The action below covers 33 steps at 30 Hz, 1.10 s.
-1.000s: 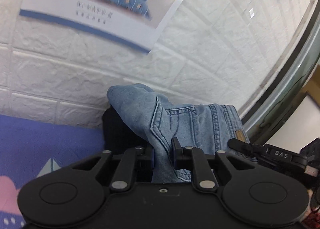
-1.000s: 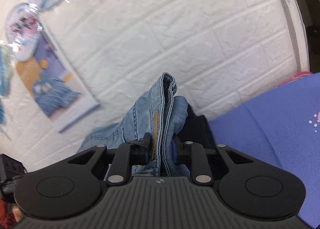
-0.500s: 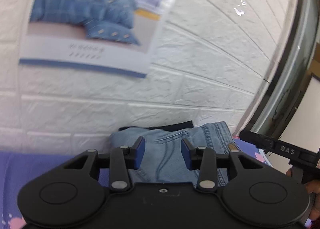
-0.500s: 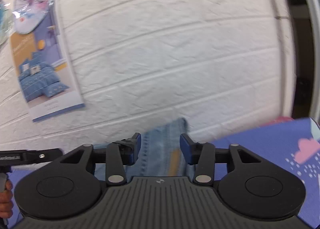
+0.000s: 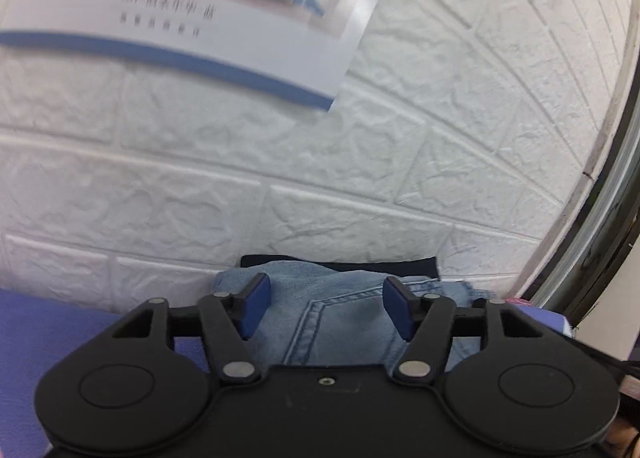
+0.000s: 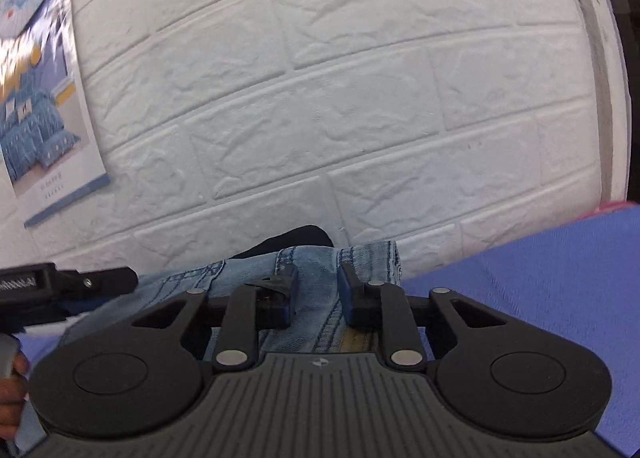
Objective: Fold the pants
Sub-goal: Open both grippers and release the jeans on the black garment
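Observation:
Light blue folded jeans (image 5: 332, 318) lie on a dark garment (image 5: 340, 262) against the white brick wall. My left gripper (image 5: 325, 308) is open, its blue pads spread wide above the jeans and holding nothing. In the right wrist view the jeans (image 6: 316, 270) lie flat in front of my right gripper (image 6: 316, 292); its jaws stand partly open over the denim, not pinching it. The left gripper's body (image 6: 60, 286) shows at the left edge of the right wrist view.
A purple-blue bed sheet (image 6: 540, 270) covers the surface. A white brick wall (image 5: 280, 177) stands right behind the jeans, with a bedding poster (image 5: 180, 9) on it. A metal frame (image 5: 600, 225) runs along the right.
Both grippers have let go of the jeans and opened. The jeans, held up a second ago, now lie flat on the dark garment. The left jaws have spread wider.

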Available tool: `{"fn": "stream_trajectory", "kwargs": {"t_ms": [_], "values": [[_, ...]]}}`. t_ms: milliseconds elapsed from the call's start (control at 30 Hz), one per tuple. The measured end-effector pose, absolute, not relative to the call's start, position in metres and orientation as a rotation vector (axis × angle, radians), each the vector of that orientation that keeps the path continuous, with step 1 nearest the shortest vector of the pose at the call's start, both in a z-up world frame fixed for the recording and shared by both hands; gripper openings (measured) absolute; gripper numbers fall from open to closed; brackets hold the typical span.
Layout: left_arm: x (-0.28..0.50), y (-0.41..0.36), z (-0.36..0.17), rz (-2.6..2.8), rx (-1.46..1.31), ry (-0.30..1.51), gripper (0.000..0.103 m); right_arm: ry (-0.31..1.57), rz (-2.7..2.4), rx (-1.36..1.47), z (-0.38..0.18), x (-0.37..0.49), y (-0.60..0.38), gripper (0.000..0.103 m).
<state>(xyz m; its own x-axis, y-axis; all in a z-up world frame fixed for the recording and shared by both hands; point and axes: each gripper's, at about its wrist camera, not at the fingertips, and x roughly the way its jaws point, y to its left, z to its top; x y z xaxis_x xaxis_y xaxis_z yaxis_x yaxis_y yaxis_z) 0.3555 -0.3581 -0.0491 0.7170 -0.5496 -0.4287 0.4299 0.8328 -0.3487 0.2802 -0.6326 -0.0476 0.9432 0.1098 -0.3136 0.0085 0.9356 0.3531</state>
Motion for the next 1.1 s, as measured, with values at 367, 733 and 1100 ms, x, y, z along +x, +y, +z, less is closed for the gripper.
{"fn": "stream_trajectory", "kwargs": {"t_ms": [367,733,1100], "values": [[0.349,-0.362,-0.041,-0.532,-0.146,0.580,0.099,0.363,0.045,0.392,-0.031,0.276,-0.628,0.042],[0.253,-0.314,0.068,-0.498,-0.193,0.627,0.103,0.466,0.021,0.106,0.069,0.159,-0.589,0.103],[0.146,-0.290,0.061,-0.428,-0.177,0.748,0.103,0.584,-0.027,0.010,0.087,0.056,-0.570,0.103]]}}
